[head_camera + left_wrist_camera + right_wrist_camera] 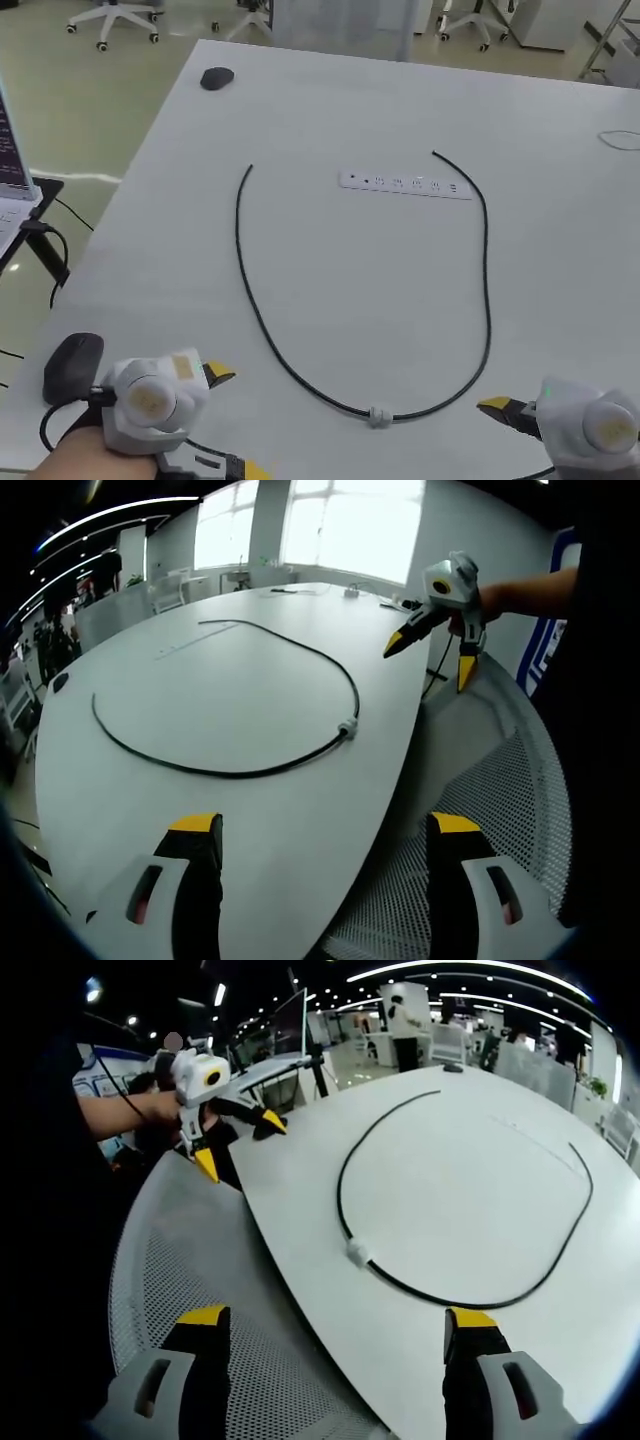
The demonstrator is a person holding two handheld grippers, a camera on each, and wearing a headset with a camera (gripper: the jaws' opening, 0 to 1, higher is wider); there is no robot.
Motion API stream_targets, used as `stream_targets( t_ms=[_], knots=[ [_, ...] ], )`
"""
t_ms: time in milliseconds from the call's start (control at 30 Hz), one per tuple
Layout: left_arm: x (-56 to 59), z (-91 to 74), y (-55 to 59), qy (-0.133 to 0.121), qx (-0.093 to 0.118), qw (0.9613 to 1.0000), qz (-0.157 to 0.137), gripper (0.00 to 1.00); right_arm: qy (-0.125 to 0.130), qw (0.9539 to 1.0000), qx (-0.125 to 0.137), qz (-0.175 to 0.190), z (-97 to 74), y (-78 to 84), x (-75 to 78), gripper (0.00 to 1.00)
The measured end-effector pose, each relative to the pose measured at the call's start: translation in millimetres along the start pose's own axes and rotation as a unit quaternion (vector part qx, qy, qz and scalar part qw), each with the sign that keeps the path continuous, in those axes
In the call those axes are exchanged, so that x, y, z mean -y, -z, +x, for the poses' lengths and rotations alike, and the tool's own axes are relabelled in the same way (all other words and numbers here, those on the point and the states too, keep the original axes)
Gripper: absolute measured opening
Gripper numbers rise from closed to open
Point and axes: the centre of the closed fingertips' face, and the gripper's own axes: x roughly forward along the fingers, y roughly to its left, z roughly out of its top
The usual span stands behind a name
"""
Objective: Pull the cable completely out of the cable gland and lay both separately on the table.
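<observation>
Nothing is grasped yet: my left gripper [325, 823] and right gripper [337, 1317] hover at the tabletop's [350, 290] near edge, fingers spread wide. The black cable [240, 250] lies looped, with the cable gland [379, 415] threaded midway. Next I should pinch each.

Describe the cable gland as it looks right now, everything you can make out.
The cable gland is a small, pale grey or white piece, plastic by its look, threaded on the black cable at the bottom of its U-shaped loop. It lies on the white table close to the near edge. Only cable and tabletop touch it; the left gripper and right gripper are open, apart from it. Finer parts are too small to tell.
</observation>
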Motion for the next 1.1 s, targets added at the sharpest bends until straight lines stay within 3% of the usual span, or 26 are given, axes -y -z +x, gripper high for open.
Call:
stream_targets(
  t_ms=[467, 867, 1000, 1100],
  knots=[
    [-0.7, 4.1, 1.4, 0.004, -0.005, 1.0, 0.004, 0.83, -0.005, 0.9999, -0.007, 0.009, 2.0, 1.9, -0.4, 0.85],
    [-2.2, 1.5, -9.2, 0.002, 0.004, 0.9998, -0.017, 0.82, 0.004, 1.0, 0.003, 0.001, 1.6, -4.7, 11.9, 0.83],
    [-1.4, 3.6, -5.9, 0.001, -0.009, 0.9998, -0.019, 0.77, 0.0, 1.0, 0.001, -0.002, 3.1, -7.2, 14.9, 0.83],
    [-1.0, 4.5, -7.6, -0.003, -0.004, 0.9998, -0.02, 0.8, 0.001, 1.0, -0.002, -0.007, 5.7, -8.5, 19.7, 0.81]
  ],
)
